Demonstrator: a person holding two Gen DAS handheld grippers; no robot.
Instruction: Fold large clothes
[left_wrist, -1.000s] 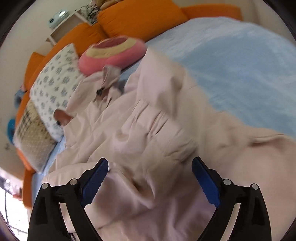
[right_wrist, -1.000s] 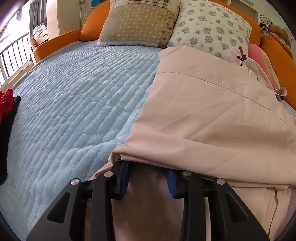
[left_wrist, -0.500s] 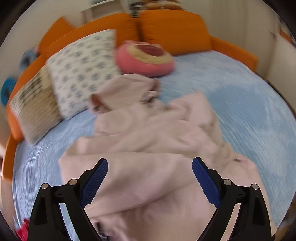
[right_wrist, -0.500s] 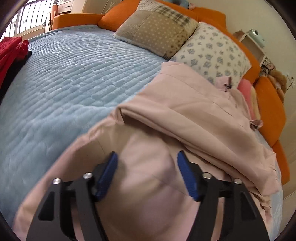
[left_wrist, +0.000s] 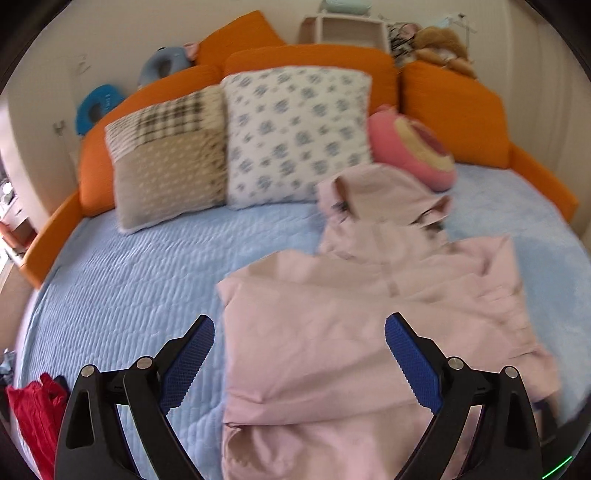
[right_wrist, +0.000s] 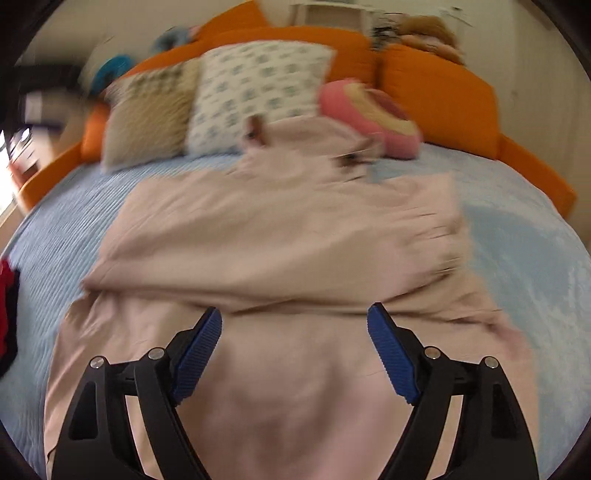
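Bright daylight from the left, strong fisheye bending at dark edges, motion blur heaviest in the right view.

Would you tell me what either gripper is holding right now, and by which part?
Nothing: left gripper and right gripper are both open above the pink garment.

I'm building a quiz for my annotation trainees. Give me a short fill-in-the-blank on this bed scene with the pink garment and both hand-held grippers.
1. The pink garment lies on a ____ bedspread.
2. Both the left hand-held gripper and the right hand-held gripper have their jaws ____.
3. The floral pillow leans against the ____ headboard.
4. At the bed's left edge lies a ____ cloth.

Missing words: blue; open; orange; red
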